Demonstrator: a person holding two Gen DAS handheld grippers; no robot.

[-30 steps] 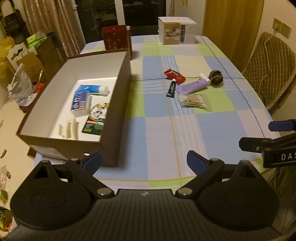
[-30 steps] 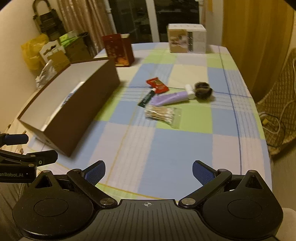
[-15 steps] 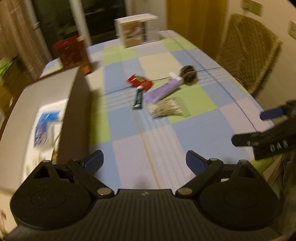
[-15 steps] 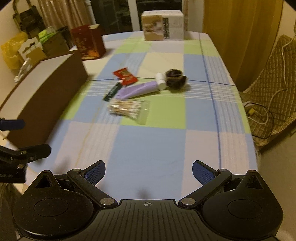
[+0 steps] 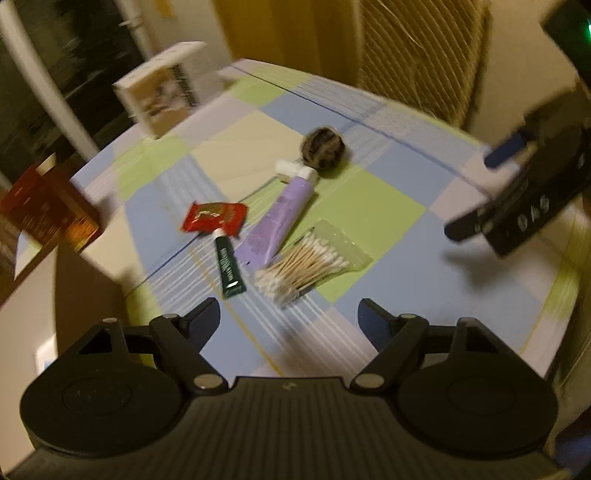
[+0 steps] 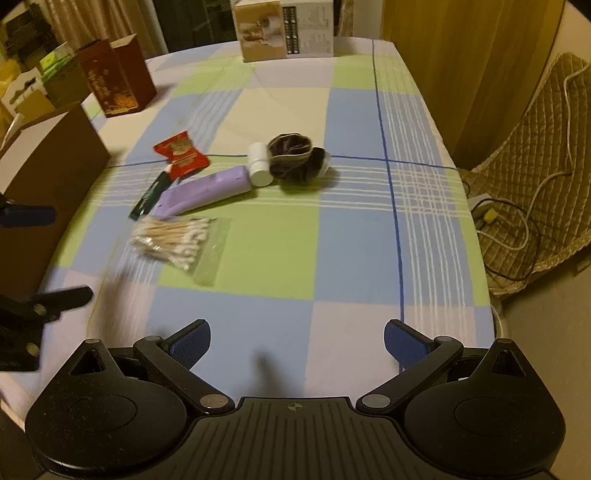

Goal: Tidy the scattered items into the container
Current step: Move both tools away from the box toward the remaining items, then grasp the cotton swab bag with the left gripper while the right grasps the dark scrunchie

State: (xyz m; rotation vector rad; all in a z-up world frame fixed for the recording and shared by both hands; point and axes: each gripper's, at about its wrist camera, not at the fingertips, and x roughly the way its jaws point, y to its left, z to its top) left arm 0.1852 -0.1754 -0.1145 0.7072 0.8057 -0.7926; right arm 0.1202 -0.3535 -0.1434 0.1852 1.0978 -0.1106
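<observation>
A bag of cotton swabs (image 5: 308,264) (image 6: 173,242), a purple tube (image 5: 282,216) (image 6: 207,190), a small green tube (image 5: 229,267) (image 6: 149,195), a red packet (image 5: 214,217) (image 6: 181,154) and a dark hair scrunchie (image 5: 324,147) (image 6: 297,158) lie together mid-table. The brown cardboard box (image 6: 44,173) (image 5: 74,291) stands to their left. My left gripper (image 5: 290,325) hovers open just short of the swabs. My right gripper (image 6: 297,341) is open over the near table, holding nothing.
A white carton (image 6: 286,27) sits at the table's far end and a dark red box (image 6: 118,75) at the far left. A quilted chair (image 6: 535,166) with cables stands off the right edge. The checked tablecloth (image 6: 351,240) is bare to the right of the items.
My left gripper swung right, away from the box and toward the scattered items, with motion blur. My right gripper moved forward over the table. Both stayed open.
</observation>
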